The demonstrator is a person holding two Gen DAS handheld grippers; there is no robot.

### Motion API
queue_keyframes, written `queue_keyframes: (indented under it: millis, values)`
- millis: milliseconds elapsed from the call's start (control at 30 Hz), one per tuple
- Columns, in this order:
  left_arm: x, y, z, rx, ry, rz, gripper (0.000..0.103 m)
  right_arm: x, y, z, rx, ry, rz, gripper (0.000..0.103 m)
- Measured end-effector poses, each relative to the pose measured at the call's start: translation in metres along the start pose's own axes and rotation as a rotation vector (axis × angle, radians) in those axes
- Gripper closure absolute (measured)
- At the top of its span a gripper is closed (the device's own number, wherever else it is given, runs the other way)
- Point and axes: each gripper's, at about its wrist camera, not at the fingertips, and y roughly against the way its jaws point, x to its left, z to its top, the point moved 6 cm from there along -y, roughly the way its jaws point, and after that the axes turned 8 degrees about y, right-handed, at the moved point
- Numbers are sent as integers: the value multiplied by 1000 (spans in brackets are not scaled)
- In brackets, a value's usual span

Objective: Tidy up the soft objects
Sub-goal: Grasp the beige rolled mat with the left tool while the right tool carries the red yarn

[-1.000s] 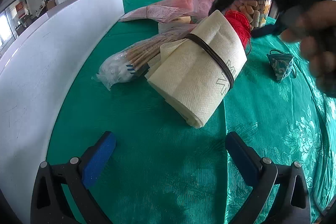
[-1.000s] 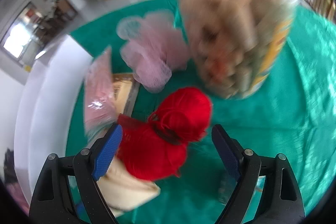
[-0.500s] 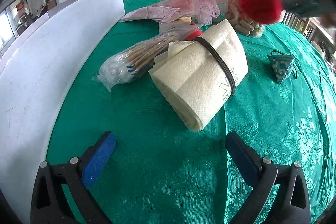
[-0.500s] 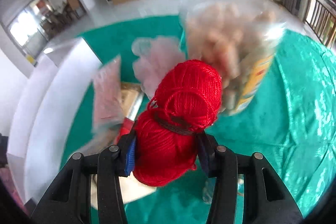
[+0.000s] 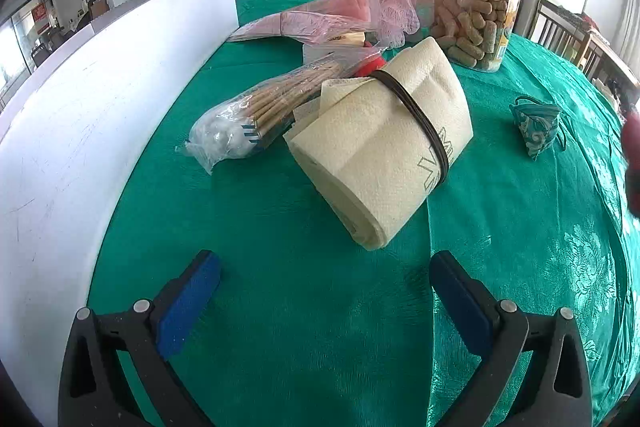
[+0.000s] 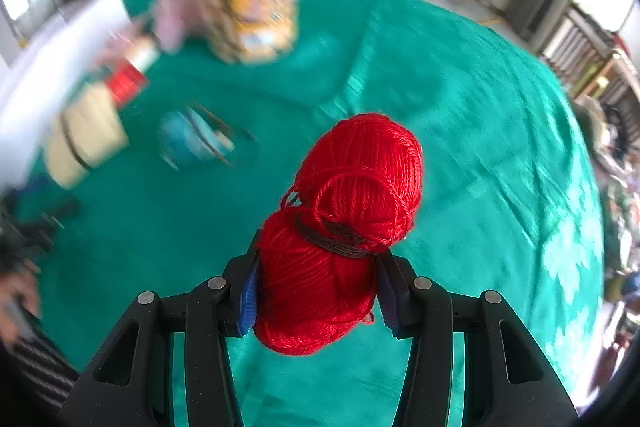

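Left wrist view: left gripper point(image 5: 324, 293) spread wide over bare green patterned tablecloth point(image 5: 304, 327), holding nothing; banded cream paper-towel roll point(image 5: 380, 147) just ahead, mid-table, near the white board along the left edge. Right wrist view: right gripper point(image 6: 316, 297) pinching soft red yarn skein point(image 6: 340, 231) by its lower half, above open cloth toward the right side. Risk: squashy yarn slipping out, or a loose strand snagging, mid-swing.
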Motion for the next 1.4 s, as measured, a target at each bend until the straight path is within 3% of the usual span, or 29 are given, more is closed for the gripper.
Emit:
queue_keyframes:
  millis: [267, 467, 800, 933, 1000, 1133, 1233, 1333, 1367, 1400]
  values:
    - [0, 0, 0, 0, -1, 0, 0, 1, -22, -28, -132, -29, -60, 29]
    - [0, 0, 0, 0, -1, 0, 0, -9, -27, -43, -223, -114, -34, 27]
    - [1, 2, 0, 11, 0, -6, 0, -14, -31, -45, -221, -153, 1, 24]
    - [-4, 9, 6, 5, -2, -105, 0, -14, -30, -45, -221, -153, 1, 23]
    - [-12, 14, 15, -15, -85, -120, 0, -14, -29, -46, -221, -153, 0, 23]
    - [-29, 23, 34, -65, -295, -38, 0, -14, -29, -47, -222, -154, 1, 23]
    - [-51, 26, 47, -76, -389, -75, 0, -14, -29, -47, -222, -155, 1, 23]
    - [-75, 2, 42, 3, -483, -80, 1, -14, -28, -47, -222, -156, 2, 23]
    - [-81, -6, 36, 70, -480, -115, 5, -14, -28, -47, -222, -156, 2, 23]
    - [-86, -8, 30, 145, -444, -213, 6, -14, -28, -47, -222, -156, 2, 23]
